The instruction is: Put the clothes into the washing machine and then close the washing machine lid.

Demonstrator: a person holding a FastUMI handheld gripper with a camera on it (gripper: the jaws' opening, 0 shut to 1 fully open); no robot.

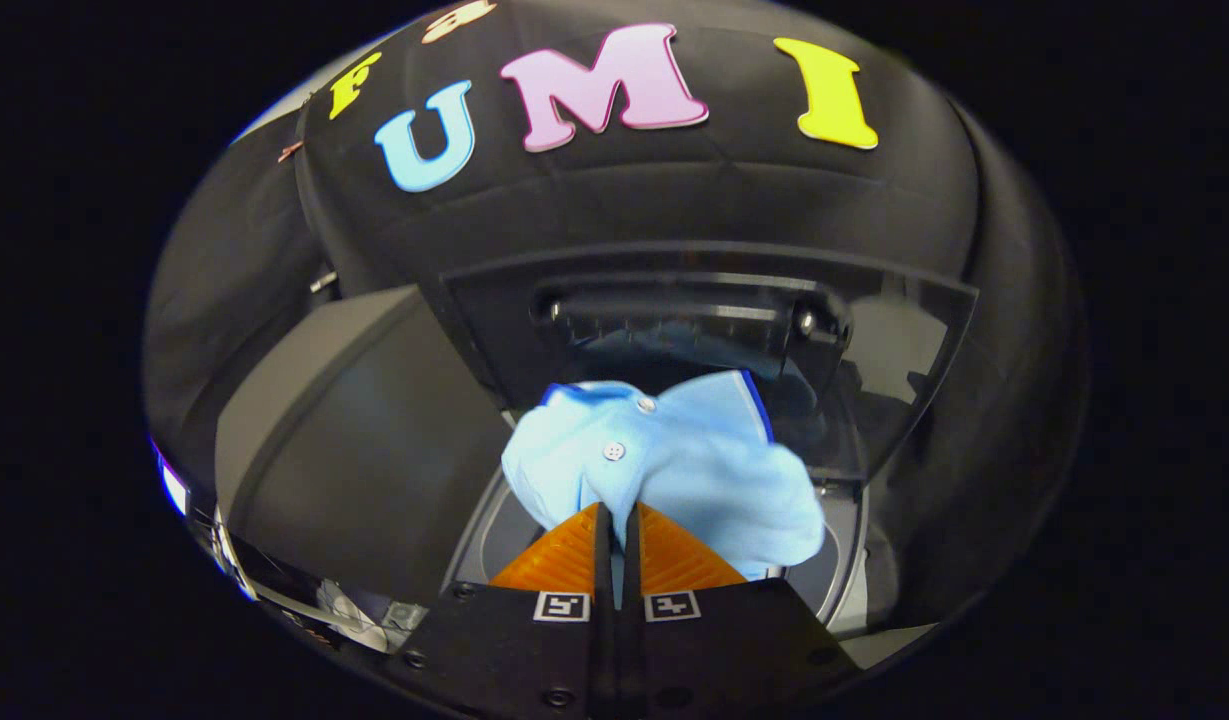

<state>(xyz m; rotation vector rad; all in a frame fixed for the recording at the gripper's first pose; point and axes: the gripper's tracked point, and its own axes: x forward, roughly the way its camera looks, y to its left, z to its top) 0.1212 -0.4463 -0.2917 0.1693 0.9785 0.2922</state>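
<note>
The tongs [614, 520] are closed on the light blue shirt [664, 470], which bunches just ahead of their tips. The washing machine's open drum [509, 535] lies directly below and just beyond the shirt, and the raised lid [694, 320] stands farther ahead. The release likely goes straight down.

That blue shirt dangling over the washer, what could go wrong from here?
The gripper is shut on the light blue shirt by a small pinch, so it might slip early. Let go here, part of it could drape over the drum opening's rim. The raised lid could then close on stray fabric.
</note>
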